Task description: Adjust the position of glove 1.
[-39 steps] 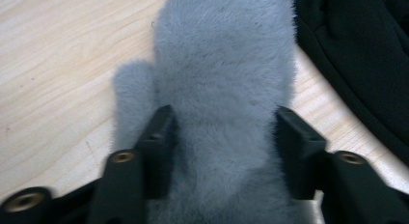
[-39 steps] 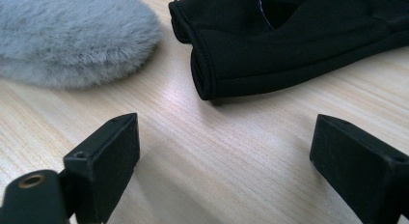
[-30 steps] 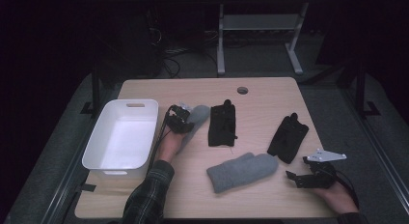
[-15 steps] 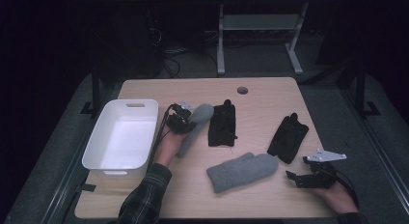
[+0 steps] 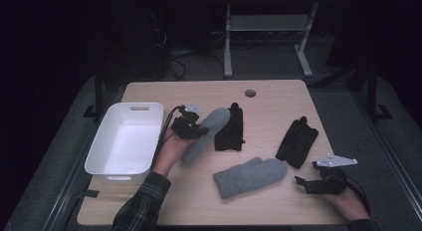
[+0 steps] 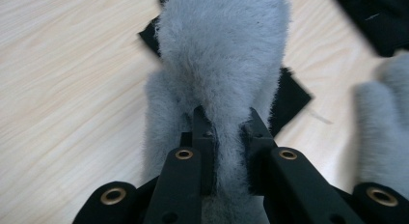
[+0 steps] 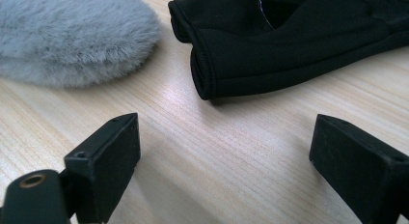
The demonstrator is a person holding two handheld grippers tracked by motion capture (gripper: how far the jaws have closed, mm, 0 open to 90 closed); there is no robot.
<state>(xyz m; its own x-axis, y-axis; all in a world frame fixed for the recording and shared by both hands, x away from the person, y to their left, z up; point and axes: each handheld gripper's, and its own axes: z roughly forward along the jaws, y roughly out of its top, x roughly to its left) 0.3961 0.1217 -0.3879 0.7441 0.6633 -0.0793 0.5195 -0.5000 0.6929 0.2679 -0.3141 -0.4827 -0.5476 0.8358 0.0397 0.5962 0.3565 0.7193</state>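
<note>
The left claw [image 5: 195, 130] is clenched on a fluffy grey mitten [image 5: 205, 132], its jaws pinching a fold of the fur near one end, as the left gripper view shows; the mitten sits beside the white tub [image 5: 105, 167] and just next to a black glove [image 5: 230, 129], its far end pointing toward that glove. It looks light and floppy, so I'd expect it to sag from wherever it's pinched, and the fur may slip a little; a bite taken deep into the pile seems the safer hold. The right claw [image 5: 309, 184] rests released near the front right corner of the bench [image 5: 278, 99], jaws wide apart with nothing between them. A second grey mitten [image 5: 250, 176] and another black glove [image 5: 297, 142] lie in the middle. The tub stands open and close by on the left, with a short free path to its rim.
</note>
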